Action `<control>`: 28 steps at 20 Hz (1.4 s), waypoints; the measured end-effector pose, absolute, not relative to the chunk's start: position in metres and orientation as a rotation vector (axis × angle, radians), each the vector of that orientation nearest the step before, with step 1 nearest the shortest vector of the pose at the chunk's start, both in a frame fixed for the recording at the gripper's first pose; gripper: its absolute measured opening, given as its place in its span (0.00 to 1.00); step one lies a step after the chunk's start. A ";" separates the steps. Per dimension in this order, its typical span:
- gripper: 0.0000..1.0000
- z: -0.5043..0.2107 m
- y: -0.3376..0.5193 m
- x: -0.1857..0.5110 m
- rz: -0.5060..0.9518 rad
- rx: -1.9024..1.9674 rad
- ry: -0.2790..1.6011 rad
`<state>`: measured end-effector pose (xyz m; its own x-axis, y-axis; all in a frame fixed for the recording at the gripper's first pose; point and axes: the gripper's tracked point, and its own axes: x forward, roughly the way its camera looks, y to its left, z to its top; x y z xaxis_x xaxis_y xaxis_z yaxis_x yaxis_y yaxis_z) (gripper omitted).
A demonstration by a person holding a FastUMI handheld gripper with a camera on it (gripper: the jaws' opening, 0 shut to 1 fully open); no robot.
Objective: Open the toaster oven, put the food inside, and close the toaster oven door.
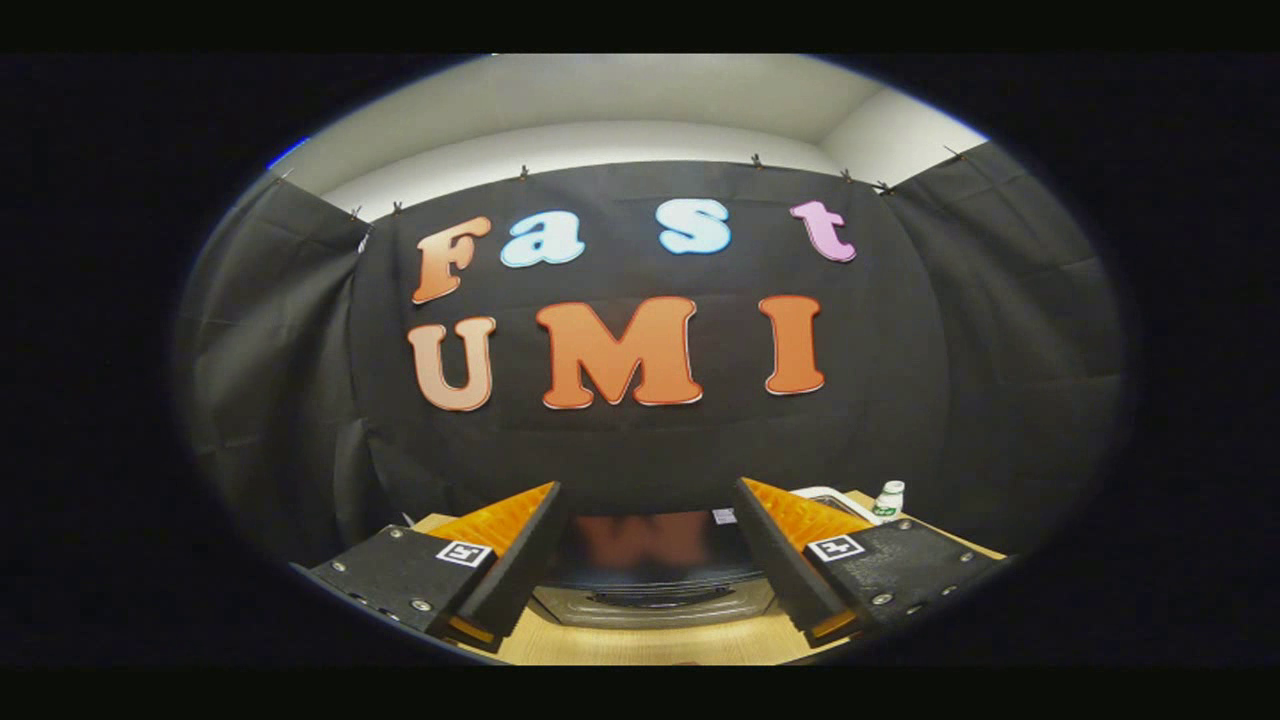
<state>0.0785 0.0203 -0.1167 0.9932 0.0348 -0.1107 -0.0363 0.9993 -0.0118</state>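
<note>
Nearest the camera, the gripper (650,500) is seen with its jaws held wide apart and nothing between them; a square marker tag is fixed on top of each finger. Just ahead of the fingers and framed by the gap between them, the toaster oven (655,580) is seen standing on the wooden table (640,645). Its dark glossy top is turned toward the camera, and a lighter metallic band is seen below it; whether the door is open cannot be told from this angle. A small white label is visible at the oven's far right corner. Beyond the right finger, a white object (830,497) is partly seen, and just beside it a small white bottle with a green label (888,499) is seen standing upright on the table. The black cloth wall (1000,330) is hung behind everything.
</note>
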 end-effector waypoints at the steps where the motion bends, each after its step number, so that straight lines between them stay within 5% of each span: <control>1: 0.99 -0.127 0.021 0.083 0.036 -0.028 0.131; 14: 0.99 -0.281 0.011 0.128 0.049 -0.098 0.444; 28: 1.00 -0.296 0.012 0.130 0.061 -0.103 0.476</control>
